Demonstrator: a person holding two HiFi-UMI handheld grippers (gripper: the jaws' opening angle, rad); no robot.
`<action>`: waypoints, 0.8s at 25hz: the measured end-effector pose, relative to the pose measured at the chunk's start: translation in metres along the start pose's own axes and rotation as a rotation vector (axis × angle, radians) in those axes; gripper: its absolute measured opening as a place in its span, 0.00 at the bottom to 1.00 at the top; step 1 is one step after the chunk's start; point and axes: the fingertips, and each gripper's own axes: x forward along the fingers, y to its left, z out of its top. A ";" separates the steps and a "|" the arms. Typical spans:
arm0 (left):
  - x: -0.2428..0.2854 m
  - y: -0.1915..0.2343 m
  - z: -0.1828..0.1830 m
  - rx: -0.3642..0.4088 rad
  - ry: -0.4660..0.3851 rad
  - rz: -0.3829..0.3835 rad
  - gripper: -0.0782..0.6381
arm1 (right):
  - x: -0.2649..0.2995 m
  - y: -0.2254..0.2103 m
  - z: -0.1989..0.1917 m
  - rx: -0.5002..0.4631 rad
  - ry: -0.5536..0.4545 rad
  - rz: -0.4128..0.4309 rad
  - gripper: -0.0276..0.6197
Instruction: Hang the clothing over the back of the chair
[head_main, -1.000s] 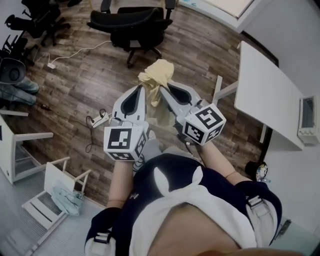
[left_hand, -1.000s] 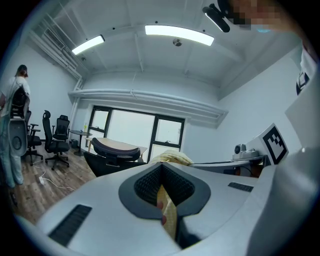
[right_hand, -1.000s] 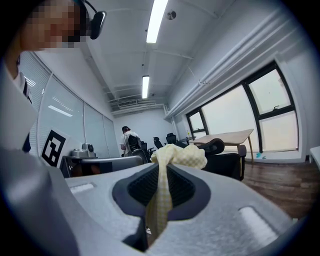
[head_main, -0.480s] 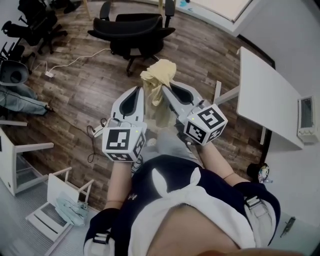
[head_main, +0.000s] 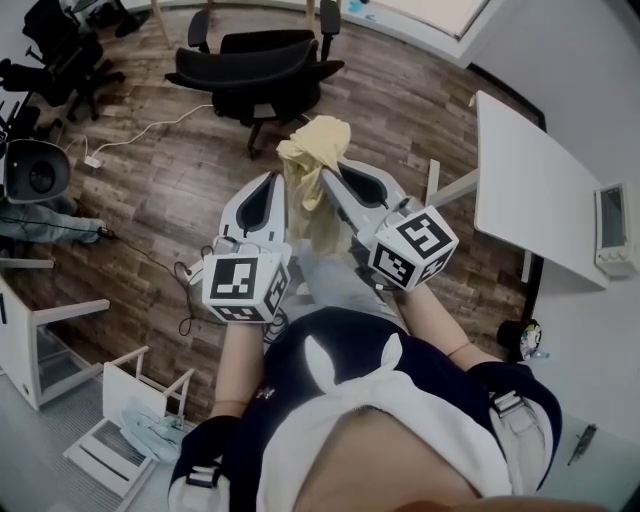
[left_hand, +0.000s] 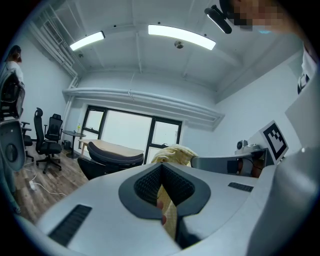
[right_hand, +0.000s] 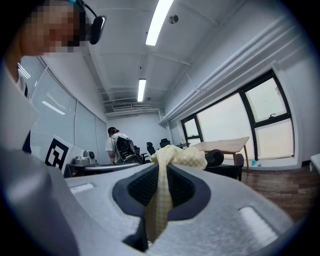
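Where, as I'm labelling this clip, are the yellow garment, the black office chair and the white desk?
yellow garment (head_main: 314, 146), head view, bunched top.
black office chair (head_main: 258, 82), head view, broad dark middle.
white desk (head_main: 530, 190), head view, bare top.

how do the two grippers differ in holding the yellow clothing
The left gripper shows a thin strip of the yellow clothing low between its jaws; the right gripper has a bunch piled over its jaw tips with a strip trailing down. Left flanks the cloth's left side, right its right. Both are shut on it.
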 end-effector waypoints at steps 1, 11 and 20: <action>0.004 0.002 0.001 0.001 -0.001 -0.001 0.12 | 0.002 -0.002 0.002 0.001 -0.003 0.001 0.10; 0.045 0.020 0.008 0.011 0.011 -0.009 0.12 | 0.036 -0.035 0.018 0.013 -0.007 0.005 0.10; 0.074 0.054 0.020 0.013 0.006 0.005 0.12 | 0.077 -0.054 0.035 0.007 -0.021 0.022 0.10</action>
